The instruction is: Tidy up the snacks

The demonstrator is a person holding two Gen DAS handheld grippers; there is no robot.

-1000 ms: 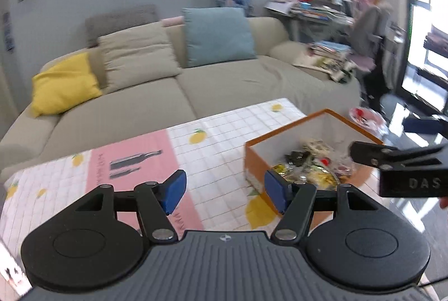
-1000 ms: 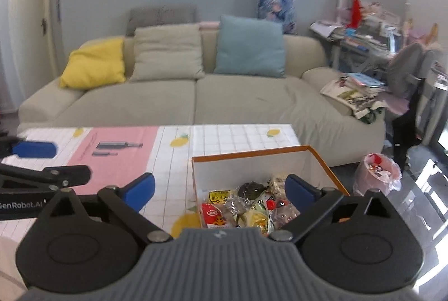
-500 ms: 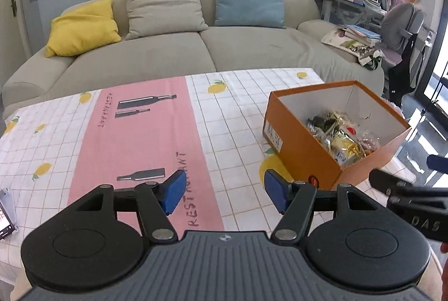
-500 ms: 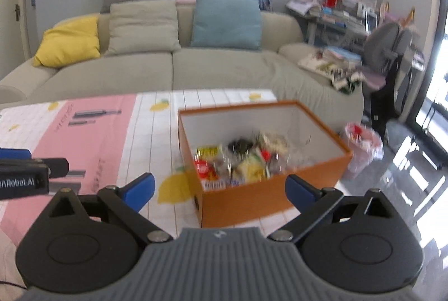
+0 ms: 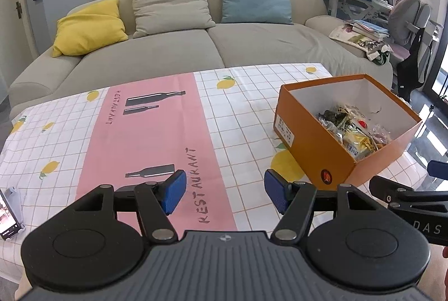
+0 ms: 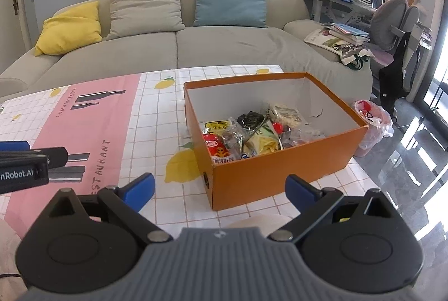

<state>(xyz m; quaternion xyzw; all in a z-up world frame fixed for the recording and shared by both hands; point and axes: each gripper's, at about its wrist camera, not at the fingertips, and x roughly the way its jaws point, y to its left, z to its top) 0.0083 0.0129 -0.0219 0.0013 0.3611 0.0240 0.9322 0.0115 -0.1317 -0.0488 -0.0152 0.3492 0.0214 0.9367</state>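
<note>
An orange cardboard box (image 6: 280, 175) with a white inside stands on the table's right part; it also shows in the left wrist view (image 5: 313, 144). Several wrapped snacks (image 6: 249, 136) lie piled in its near left part, also seen in the left wrist view (image 5: 350, 130). My left gripper (image 5: 222, 193) is open and empty above the tablecloth, left of the box. My right gripper (image 6: 219, 189) is open and empty, just in front of the box's near wall.
The table wears a white checked cloth with lemons and a pink strip (image 5: 145, 138). A phone (image 5: 8, 213) lies at the left edge. A sofa (image 6: 173, 49) with cushions stands behind. A pink bin (image 6: 372, 122) and a chair (image 6: 392, 21) are to the right.
Both grippers have pulled back and risen, so the table and box sit farther ahead and lower in view. Both stay open and empty. The box has not moved.
</note>
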